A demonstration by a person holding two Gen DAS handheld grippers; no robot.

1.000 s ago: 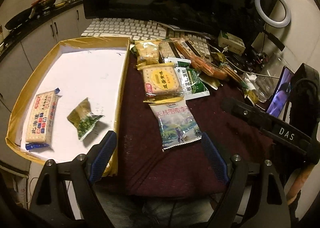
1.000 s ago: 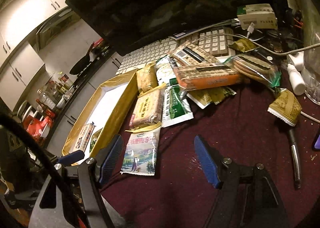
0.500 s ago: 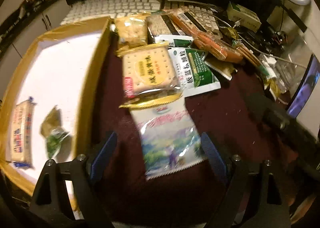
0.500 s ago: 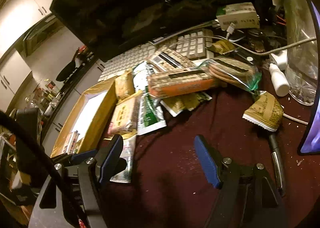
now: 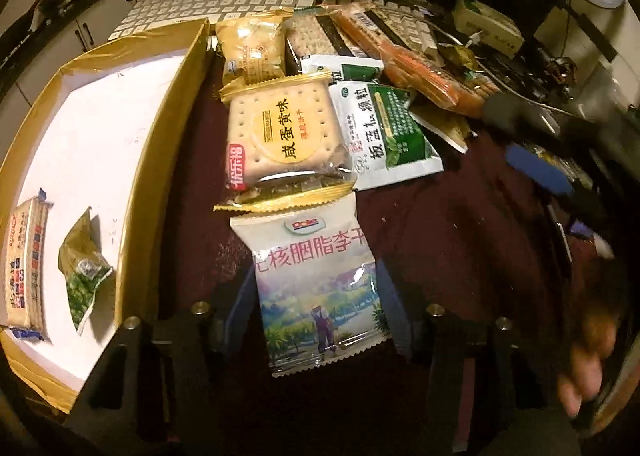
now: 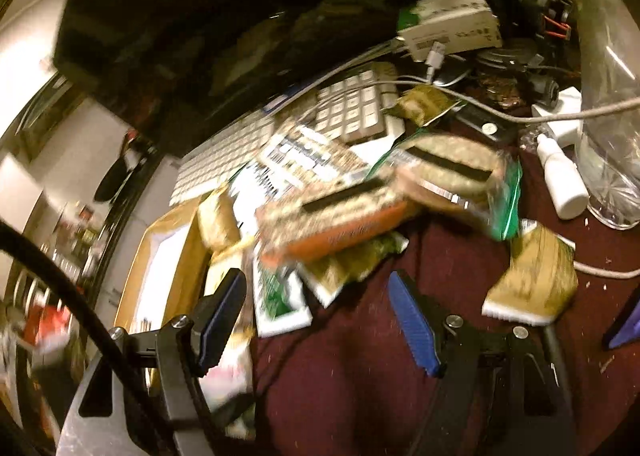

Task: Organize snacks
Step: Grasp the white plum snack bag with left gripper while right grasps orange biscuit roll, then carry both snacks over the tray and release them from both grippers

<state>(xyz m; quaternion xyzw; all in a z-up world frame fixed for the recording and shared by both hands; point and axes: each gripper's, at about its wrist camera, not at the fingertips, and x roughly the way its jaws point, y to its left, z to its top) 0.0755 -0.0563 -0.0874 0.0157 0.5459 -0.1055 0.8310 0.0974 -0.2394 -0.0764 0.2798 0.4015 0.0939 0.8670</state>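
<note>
A white Dole fruit packet [image 5: 320, 288] lies flat on the maroon cloth. My left gripper [image 5: 320, 296] straddles it, jaws closing, with the blue pads against its two long edges. Above it lie a yellow cracker packet [image 5: 280, 136], a green-and-white sachet [image 5: 384, 136] and an orange biscuit sleeve [image 5: 404, 60]. The gold-rimmed tray [image 5: 176, 128] at left holds a cracker pack [image 5: 26, 268] and a crumpled green packet [image 5: 82, 280]. My right gripper [image 6: 316, 284] stands open above the cloth, nothing gripped, close to the orange sleeve [image 6: 340, 216]; this view is blurred.
A white keyboard [image 5: 224, 0] and a dark monitor stand behind the pile. Cables, a white box [image 6: 452, 24], a small white bottle [image 6: 560, 180] and a glass vessel [image 6: 612, 128] crowd the right. A gold packet [image 6: 536, 280] lies on the cloth. A person's hand [image 5: 588, 356] shows at right.
My left gripper came down over the Dole packet and its jaws narrowed onto the packet's sides. The right gripper swung right along the pile with its jaws still wide.
</note>
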